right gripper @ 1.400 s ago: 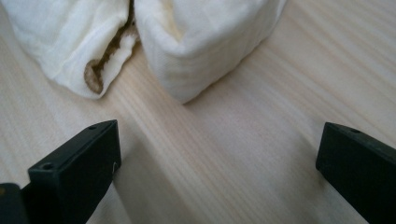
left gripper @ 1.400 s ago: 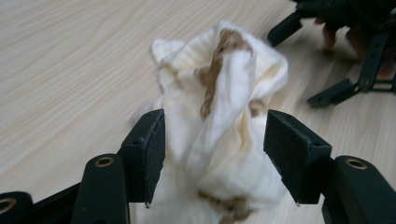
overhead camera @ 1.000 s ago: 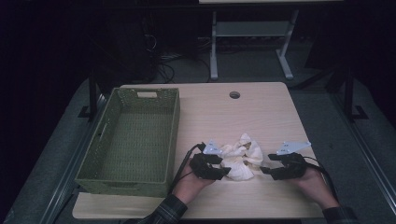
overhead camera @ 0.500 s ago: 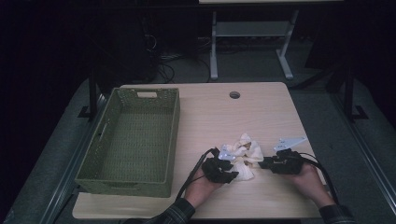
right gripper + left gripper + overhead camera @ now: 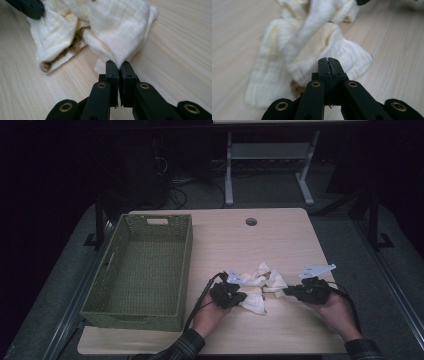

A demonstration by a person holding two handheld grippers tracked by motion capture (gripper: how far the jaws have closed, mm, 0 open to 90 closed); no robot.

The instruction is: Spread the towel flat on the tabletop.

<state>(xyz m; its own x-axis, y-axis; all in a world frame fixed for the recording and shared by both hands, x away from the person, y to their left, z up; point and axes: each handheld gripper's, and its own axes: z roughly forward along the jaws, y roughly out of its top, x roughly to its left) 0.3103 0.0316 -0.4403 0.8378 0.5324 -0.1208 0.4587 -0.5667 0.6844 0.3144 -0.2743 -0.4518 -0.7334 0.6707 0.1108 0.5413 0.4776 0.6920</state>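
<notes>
Since a second earlier the crumpled white cloth had been bunched a little tighter as both grippers closed in on it from either side, their jaws having just been closing with fabric between them. The cloth lay on the tabletop at about 5 o'clock from its centre, well apart from the green woven basket at 9 o'clock. The left gripper was clamped on a fold at the cloth's near-left edge, jaws pressed together with muslin pinched between them; the right gripper likewise nipped a peak of fabric at the cloth's 3 o'clock side. The step in hand looked like securing two grips on the cloth. The next move probably called for lifting both hands together and drawing them apart, keeping the pinch firm so the thin fabric does not slip out.
</notes>
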